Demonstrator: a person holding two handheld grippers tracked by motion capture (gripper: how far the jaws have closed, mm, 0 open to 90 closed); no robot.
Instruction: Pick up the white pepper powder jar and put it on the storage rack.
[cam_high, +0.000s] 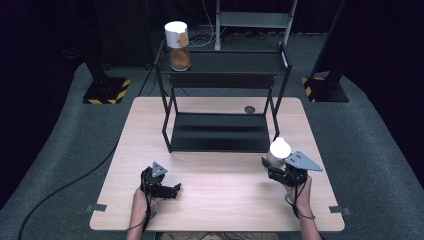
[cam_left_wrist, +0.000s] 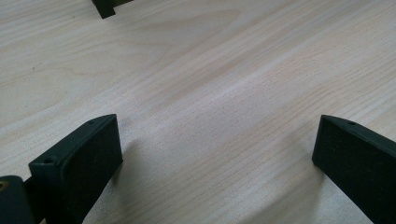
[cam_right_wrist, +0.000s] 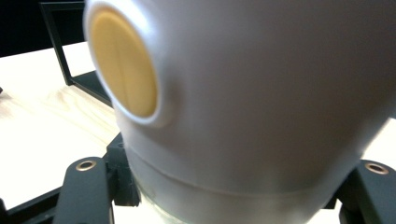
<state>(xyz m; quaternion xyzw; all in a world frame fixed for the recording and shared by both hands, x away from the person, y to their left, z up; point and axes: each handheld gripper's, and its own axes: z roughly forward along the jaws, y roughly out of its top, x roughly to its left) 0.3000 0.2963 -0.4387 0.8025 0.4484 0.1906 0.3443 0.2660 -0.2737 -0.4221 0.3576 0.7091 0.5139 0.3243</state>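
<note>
A jar with a white domed lid (cam_high: 280, 148) is lifted over the right side of the table, in front of the rack's right legs, with my right gripper (cam_high: 272, 167) shut on it. In the right gripper view the white lid (cam_right_wrist: 280, 84) looms close, a round yellow button (cam_right_wrist: 123, 63) on its side, and the jaws clamp the body below it. A second jar (cam_high: 178, 46), with a white lid and orange-brown contents, stands at the left end of the black rack's top shelf (cam_high: 235, 62). My left gripper (cam_high: 175, 189) rests low over the near left tabletop, open, with bare wood between its pads (cam_left_wrist: 84, 163).
The black two-tier rack's lower shelf (cam_high: 220, 132) sits mid-table. A small dark round spot (cam_high: 249, 109) marks the wooden table (cam_high: 215, 200) behind it. Stand bases with yellow-black stripes (cam_high: 106, 91) (cam_high: 324, 89) flank the table's far end. A rack foot (cam_left_wrist: 103, 7) shows ahead of the left gripper.
</note>
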